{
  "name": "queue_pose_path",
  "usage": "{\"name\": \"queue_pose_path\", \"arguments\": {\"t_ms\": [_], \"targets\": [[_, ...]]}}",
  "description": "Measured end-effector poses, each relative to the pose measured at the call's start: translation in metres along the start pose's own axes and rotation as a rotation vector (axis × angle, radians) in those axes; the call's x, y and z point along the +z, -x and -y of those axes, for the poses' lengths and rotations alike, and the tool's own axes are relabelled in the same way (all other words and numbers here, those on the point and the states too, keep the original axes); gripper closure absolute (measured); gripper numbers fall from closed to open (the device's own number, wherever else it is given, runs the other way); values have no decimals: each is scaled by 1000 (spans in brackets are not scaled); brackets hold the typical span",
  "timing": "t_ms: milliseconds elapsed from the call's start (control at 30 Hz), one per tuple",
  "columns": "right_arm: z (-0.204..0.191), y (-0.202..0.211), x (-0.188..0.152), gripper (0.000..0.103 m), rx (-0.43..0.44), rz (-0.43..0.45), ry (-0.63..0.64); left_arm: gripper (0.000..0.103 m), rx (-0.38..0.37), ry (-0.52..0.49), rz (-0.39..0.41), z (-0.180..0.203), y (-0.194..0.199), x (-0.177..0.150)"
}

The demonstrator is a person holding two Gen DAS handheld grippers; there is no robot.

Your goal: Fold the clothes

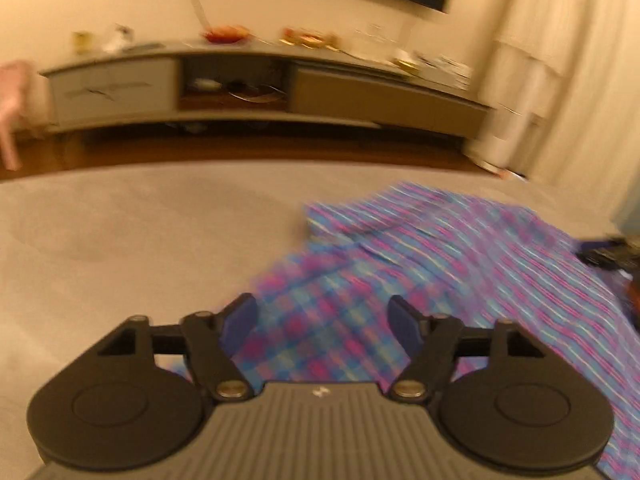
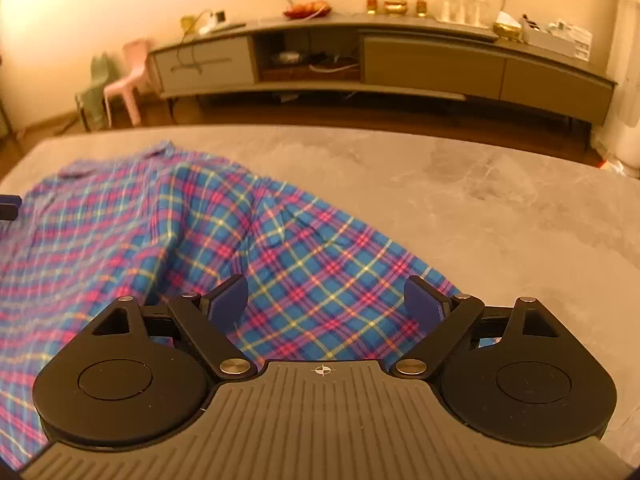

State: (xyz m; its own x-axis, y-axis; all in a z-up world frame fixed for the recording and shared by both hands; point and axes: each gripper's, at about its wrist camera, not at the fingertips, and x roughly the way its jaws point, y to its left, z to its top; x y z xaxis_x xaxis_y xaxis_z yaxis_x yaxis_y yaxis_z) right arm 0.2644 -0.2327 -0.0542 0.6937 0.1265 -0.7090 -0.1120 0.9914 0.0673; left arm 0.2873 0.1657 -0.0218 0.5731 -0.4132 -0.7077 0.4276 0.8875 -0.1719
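Blue, pink and yellow plaid cloth shirt at left of the frame, grey marbled stone desk under it, black gripper with dark blue pads, grey and taupe low cabinet at top, pale pink plastic chair upper left, cream wall

Both wrist views downward, sharing shirt

Warm yellowish light. Long low grey media cabinet against cream wall; open shelf at its middle. Glasses and small dishes on its top. Pink plastic chair beside its left end. Wood floor below. Pale curtain past its right end.
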Motion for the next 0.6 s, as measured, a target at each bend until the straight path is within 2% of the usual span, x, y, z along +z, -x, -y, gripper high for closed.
{"name": "queue_pose_path", "arguments": {"t_ms": [33, 100, 133, 167, 267, 300, 333, 400, 467, 500, 533, 600], "targets": [[0, -2, 1, 20, -2, -12, 12, 103, -2, -22, -28, 6, -2, -4], [-1, -1, 2, 20, -2, -26, 23, 103, 50, -113, -24, 19, -2, -7], [-1, 0, 3, 20, -1, -33, 25, 103, 96, -127, -7, 17, -1, 1], [0, 1, 4, 20, -1, -43, 21, 103, 147, -123, 14, 12, 1, 10], [3, 6, 7, 20, -23, -65, 5, 103, 368, -24, 112, -31, 9, 58], [4, 9, 6, 20, -31, -73, -1, 103, 405, 6, 124, -44, 10, 72], [4, 11, 5, 19, -39, -80, -5, 103, 365, 36, 111, -52, 11, 81], [6, 18, 1, 19, -43, -76, 8, 100, 235, 69, 65, -54, 12, 86], [8, 29, -6, 19, -23, -60, -11, 70, 138, -3, 46, -37, 15, 68], [9, 35, -9, 19, -1, -50, -35, 42, 86, -48, 49, -30, 16, 54], [11, 40, -13, 19, 26, -42, -61, 25, 58, -69, 58, -27, 15, 42], [10, 47, -23, 19, 130, -45, -154, 19, 34, -77, 65, -26, 11, 26]]}}
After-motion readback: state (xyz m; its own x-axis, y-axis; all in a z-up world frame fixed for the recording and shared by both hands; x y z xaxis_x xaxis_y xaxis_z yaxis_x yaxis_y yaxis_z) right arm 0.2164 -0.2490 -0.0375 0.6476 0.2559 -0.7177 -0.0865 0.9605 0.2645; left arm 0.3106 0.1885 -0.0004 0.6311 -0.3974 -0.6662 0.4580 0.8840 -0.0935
